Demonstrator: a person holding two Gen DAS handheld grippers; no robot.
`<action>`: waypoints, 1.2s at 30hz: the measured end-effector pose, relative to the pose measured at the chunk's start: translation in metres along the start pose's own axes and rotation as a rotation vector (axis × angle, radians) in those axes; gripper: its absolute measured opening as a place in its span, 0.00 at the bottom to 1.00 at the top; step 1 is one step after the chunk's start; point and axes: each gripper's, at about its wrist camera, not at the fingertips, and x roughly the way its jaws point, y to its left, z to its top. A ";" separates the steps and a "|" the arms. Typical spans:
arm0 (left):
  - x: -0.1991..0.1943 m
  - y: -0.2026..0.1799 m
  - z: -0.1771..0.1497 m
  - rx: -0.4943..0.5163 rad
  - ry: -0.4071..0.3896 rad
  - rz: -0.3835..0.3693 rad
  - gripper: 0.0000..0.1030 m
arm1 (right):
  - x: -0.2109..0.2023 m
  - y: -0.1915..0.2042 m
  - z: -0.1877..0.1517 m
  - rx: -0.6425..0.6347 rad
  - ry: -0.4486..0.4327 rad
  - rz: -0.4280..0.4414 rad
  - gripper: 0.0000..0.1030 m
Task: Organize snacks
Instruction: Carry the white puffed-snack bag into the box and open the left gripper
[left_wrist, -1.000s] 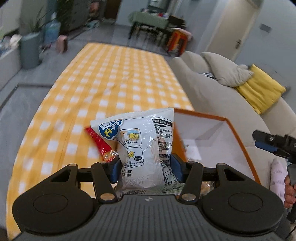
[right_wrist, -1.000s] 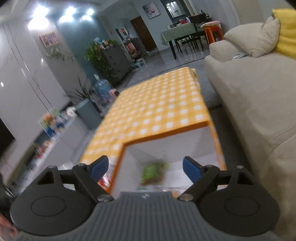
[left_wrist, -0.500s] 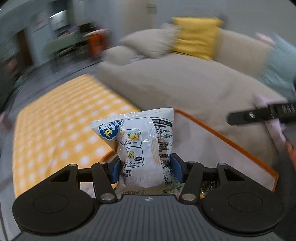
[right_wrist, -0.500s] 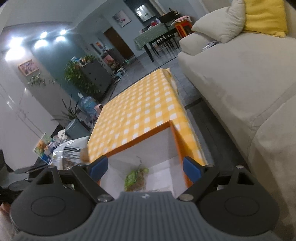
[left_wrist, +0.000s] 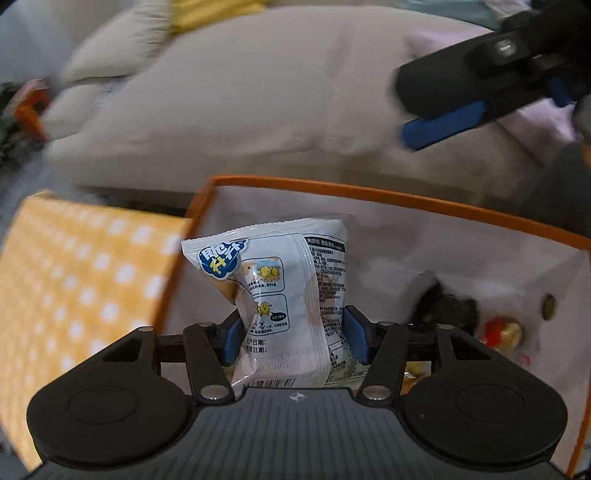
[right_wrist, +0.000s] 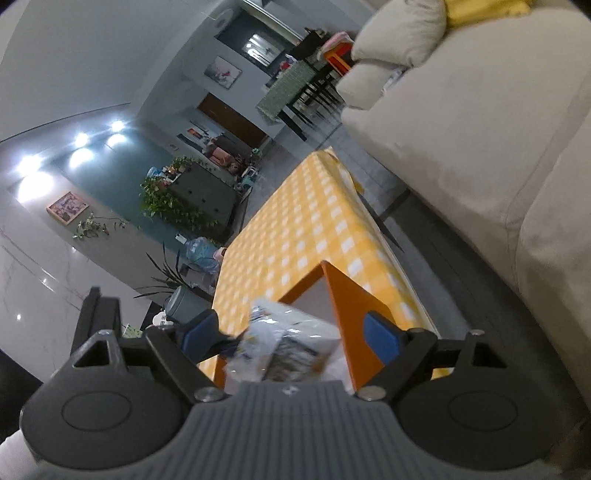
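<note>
A white snack bag (left_wrist: 280, 280) with blue lettering stands upright between the blue pads of my left gripper (left_wrist: 293, 332). The jaws are opening, and both pads still touch the bag's sides. Bag and gripper hang over the orange-rimmed white box (left_wrist: 406, 199), pointing steeply down into it. My right gripper (right_wrist: 291, 332) is open and holds nothing. The same bag (right_wrist: 291, 343) shows blurred beyond its fingers, in front of the box's orange wall (right_wrist: 354, 314). One of its blue finger pads (left_wrist: 443, 125) hovers above the box's far side.
Several snacks lie in the box, among them a dark green packet (left_wrist: 447, 306) and a red and gold one (left_wrist: 502, 332). The yellow checked tablecloth (left_wrist: 74, 277) lies left of the box. A beige sofa (left_wrist: 240, 103) runs just behind it.
My left gripper swung with the bag from over the table to over the box and tipped down into it. The right gripper rolled, and the bag came into its view.
</note>
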 end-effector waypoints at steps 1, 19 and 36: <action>0.005 -0.001 0.001 0.037 0.022 -0.030 0.66 | 0.005 -0.003 -0.001 0.013 0.010 -0.003 0.82; 0.034 -0.010 0.010 0.232 0.045 0.185 0.88 | 0.014 -0.004 -0.004 0.021 0.044 0.024 0.82; 0.043 0.023 0.005 -0.543 -0.050 0.113 0.00 | 0.001 -0.009 -0.004 0.043 0.008 0.017 0.82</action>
